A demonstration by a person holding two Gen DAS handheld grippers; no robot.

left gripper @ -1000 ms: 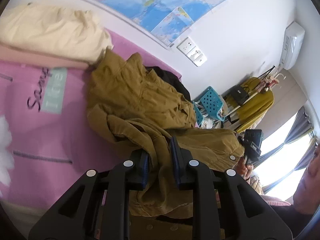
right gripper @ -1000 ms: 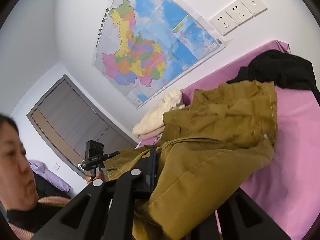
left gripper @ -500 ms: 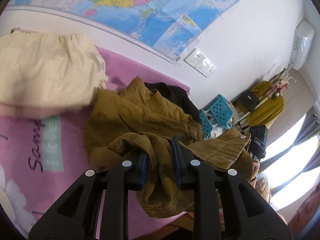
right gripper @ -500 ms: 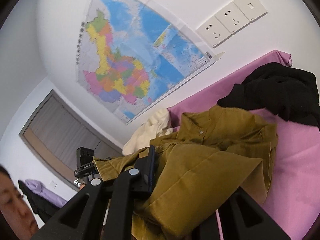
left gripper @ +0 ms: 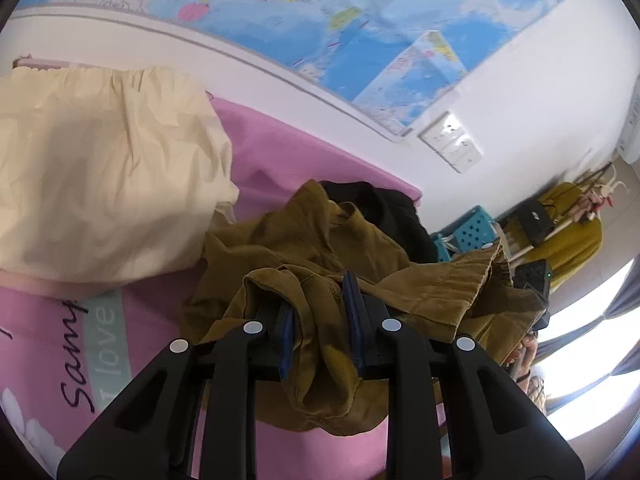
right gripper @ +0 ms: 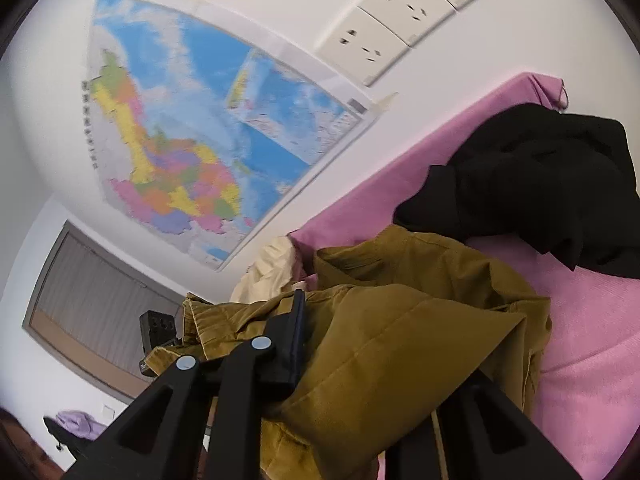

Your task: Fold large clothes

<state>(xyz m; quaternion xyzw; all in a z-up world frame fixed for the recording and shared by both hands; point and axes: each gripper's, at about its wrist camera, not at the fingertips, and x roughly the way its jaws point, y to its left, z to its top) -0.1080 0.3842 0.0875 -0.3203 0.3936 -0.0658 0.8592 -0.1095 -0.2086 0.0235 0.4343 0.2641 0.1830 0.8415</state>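
An olive-brown corduroy jacket (left gripper: 320,248) lies bunched on the pink bed sheet (left gripper: 280,160), partly lifted between both grippers. My left gripper (left gripper: 320,320) is shut on a thick fold of it; cloth fills the gap between the blue pads. In the right wrist view the jacket (right gripper: 400,320) drapes over my right gripper (right gripper: 352,344), which is shut on it. Only that gripper's left finger (right gripper: 296,336) shows; the other is buried under fabric. A stretched hem runs between the two grips.
A cream bundle (left gripper: 100,184) sits on the bed at left. A black garment (right gripper: 540,184) lies beyond the jacket near the wall. A map (left gripper: 360,20) and sockets (left gripper: 452,146) are on the wall. A blue basket (left gripper: 472,236) and a clothes rack (left gripper: 572,220) stand at right.
Both grippers have carried the jacket across the bed toward the wall; map, cream bundle and black garment loom larger. The person's face has left both views. Grips unchanged.
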